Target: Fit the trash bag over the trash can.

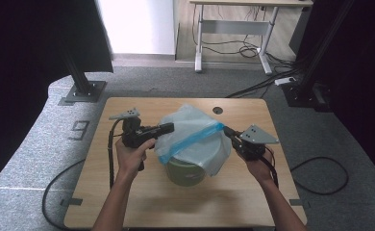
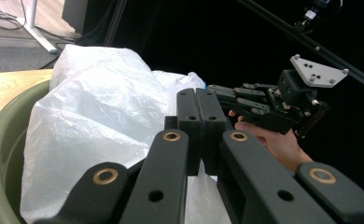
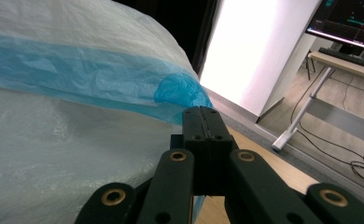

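A green bin (image 1: 185,172) stands on the wooden tabletop (image 1: 128,192) between the two hands, and a white bin liner (image 1: 195,139) with a blue drawstring band (image 1: 191,141) is draped over its top. The work looks like fitting the liner onto the bin, so the bag is held from both sides at once.

The left tongs (image 1: 168,127) reach in from the left and are closed on the plastic at the near end of the blue band; in the left gripper view their tips (image 2: 199,109) press flat together with the white film bunched around and below them, the bin's green rim (image 2: 3,140) to their left. The right tongs (image 1: 226,130) come from the opposite side and are clamped on the bag's edge where the blue band ends; in the right gripper view the pads (image 3: 203,122) meet just below the crumpled blue corner (image 3: 180,91).

Gripping opposite ends of the band probably lets the person stretch the mouth wide and level, so it can be drawn down over the rim rather than sagging into the bin. The liner sits high and puffed, its hem not yet down round the rim.
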The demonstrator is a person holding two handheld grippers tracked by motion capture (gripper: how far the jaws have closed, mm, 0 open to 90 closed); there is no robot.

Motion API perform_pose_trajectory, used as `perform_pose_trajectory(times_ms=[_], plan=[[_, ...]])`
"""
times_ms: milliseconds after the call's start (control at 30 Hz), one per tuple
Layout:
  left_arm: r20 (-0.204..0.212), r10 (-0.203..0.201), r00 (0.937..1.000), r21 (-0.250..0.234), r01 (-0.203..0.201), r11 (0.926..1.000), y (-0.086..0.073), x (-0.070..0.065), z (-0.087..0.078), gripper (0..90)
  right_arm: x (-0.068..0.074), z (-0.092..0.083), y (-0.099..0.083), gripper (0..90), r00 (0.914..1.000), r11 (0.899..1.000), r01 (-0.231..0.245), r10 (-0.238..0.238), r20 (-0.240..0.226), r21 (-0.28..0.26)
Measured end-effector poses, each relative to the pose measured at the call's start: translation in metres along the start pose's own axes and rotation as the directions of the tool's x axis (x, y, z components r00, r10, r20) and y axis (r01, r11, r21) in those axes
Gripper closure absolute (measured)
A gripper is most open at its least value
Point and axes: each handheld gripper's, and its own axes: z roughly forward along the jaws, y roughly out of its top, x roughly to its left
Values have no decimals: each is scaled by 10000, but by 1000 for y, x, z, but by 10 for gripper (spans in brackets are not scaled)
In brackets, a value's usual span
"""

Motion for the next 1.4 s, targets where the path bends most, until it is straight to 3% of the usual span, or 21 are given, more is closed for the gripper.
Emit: perform_pose_trajectory(times_ms=[33,67,233,267,400,433,467,533,567,600,633,700,767,933,1000,1167,1200,1267,1333,1367,1400], plan=[[0,0,10000,0,0,10000,0,0,0,897,0,-1,0,889,10000,10000,-22,22,-19,-54],[-169,255,9995,19,-254,9997,1,-1,-2,884,-1,-4,1,888,10000,9999,-44,43,-60,-124],[-601,747,9954,205,-736,9971,6,-10,-6,639,-2,-8,3,889,9998,9998,-55,51,-198,-189],[-911,1169,9890,353,-1141,9928,9,-18,-6,579,-3,-9,4,889,9997,9998,-75,71,-246,-162],[-1511,1937,9694,368,-1903,9810,14,-34,-6,459,-5,-10,6,889,9995,9999,-61,58,-297,-80],[-1511,1937,9694,368,-1903,9810,14,-34,-6,446,-5,-10,6,889,9995,9999,-61,58,-297,-80],[-1677,2286,9590,523,-2229,9734,16,-41,-4,432,-5,-11,7,889,9993,9999,-101,97,-371,-87],[-1767,2725,9458,851,-2611,9615,17,-49,1,423,-4,-11,9,889,9991,9998,-119,113,-411,-128],[-1767,2725,9458,851,-2611,9615,17,-49,1,423,-3,-11,10,889,9988,9998,-137,129,-466,-165],[-1755,3164,9322,1361,-2954,9456,17,-56,11,421,-2,-11,12,889,9986,9997,-131,119,-517,-215],[-1778,3354,9251,1608,-3089,9374,17,-59,16,421,-1,-12,13,889,9983,9996,-119,103,-577,-266],[-1738,3587,9171,2018,-3233,9245,16,-62,27,411,2,-12,16,889,9970,9990,-147,114,-772,-420],[-1637,3616,9178,2214,-3230,9201,15,-61,36,400,6,-13,18,889,9949,9981,-161,101,-1005,-591],[-1402,3357,9315,2342,-2982,9253,12,-55,53,342,12,-16,20,889,9887,9952,-312,170,-1489,-931],[-1397,3390,9304,2364,-3011,9238,12,-54,59,320,13,-16,20,889,9857,9937,-401,221,-1672,-1050],[-1542,3541,9224,2409,-3125,9189,11,-56,68,287,17,-18,20,890,9803,9921,-445,207,-1966,-1173],[-1586,3635,9180,2479,-3194,9146,11,-58,72,287,17,-18,20,890,9803,9921,-445,207,-1966,-1173],[-1735,3972,9012,2738,-3433,8984,8,-61,80,286,19,-18,19,890,9787,9918,-513,266,-2037,-1171],[-1926,4184,8876,2827,-3581,8899,6,-63,84,300,19,-18,18,889,9785,9921,-502,259,-2044,-1146],[-2033,4181,8853,2761,-3579,8920,6,-64,86,316,20,-18,18,889,9787,9924,-496,259,-2035,-1123],[-2033,4124,8880,2672,-3549,8959,6,-64,87,324,20,-18,17,889,9786,9926,-497,263,-2040,-1106]])
